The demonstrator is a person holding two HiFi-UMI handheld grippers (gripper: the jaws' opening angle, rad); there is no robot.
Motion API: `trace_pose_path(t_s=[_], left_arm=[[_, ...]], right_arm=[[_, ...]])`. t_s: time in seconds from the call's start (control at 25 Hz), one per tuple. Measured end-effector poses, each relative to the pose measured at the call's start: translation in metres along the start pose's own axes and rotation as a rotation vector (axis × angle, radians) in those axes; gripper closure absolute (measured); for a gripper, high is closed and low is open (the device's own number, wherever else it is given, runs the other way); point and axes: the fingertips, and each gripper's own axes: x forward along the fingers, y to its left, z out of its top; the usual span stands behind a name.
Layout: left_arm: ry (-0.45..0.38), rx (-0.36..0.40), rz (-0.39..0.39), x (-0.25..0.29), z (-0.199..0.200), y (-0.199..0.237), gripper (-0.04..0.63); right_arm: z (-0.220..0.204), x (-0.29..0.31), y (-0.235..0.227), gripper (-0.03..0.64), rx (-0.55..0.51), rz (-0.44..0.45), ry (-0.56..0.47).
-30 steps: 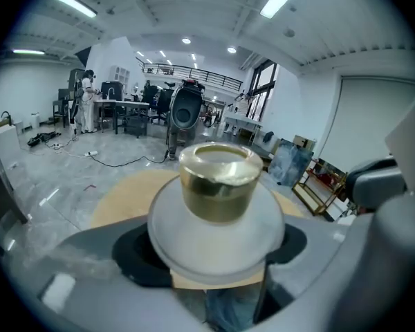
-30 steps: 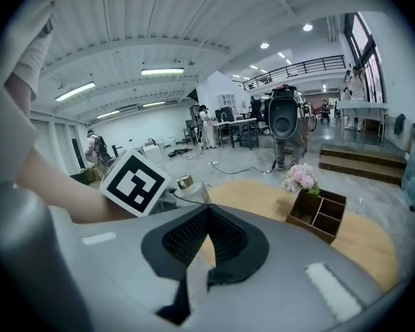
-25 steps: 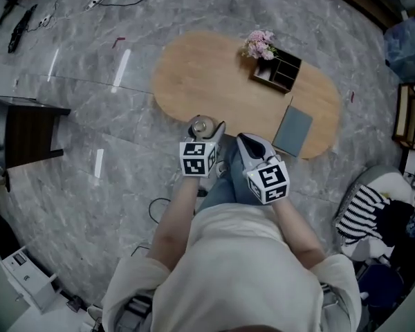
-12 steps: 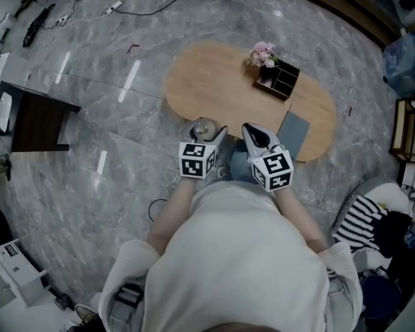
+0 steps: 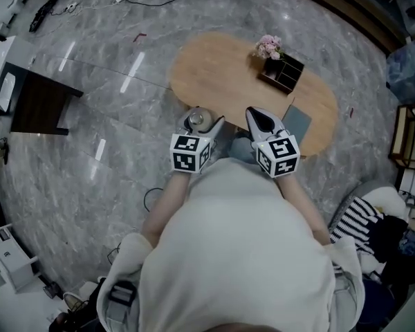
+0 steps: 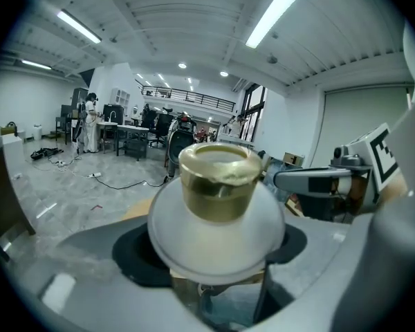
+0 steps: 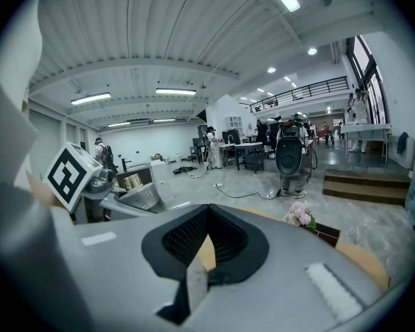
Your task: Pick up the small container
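the left tongs point(image 5: 197, 124) are closed wide around the small container point(image 6: 217, 185), a rounded pale body with a gold cap, carried upright at the near edge of the wooden surface point(image 5: 221, 75), while the right tongs point(image 5: 258, 120) hang closed and empty just beside them. the pads seem to bear on a smooth curved wall, so any tilt or jerk of the hand could let the container rotate or squirt out. from this spot it would likely miss the surface and hit the stone floor point(image 5: 111, 158).
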Motion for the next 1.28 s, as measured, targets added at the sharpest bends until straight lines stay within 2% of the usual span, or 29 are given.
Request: trace_pose_path(t_s=[0.44, 1.28], left_arm=[[-0.022, -0.023, 0.015, -0.014, -0.002, -0.001, 0.247], [-0.009, -0.03, 0.013, -0.002, 0.002, 0.006, 0.247]], right_arm=[[0.002, -0.001, 0.005, 0.62, -0.057, 0.018, -0.003], [-0.005, 0.007, -0.005, 0.62, -0.029, 0.001, 0.011]])
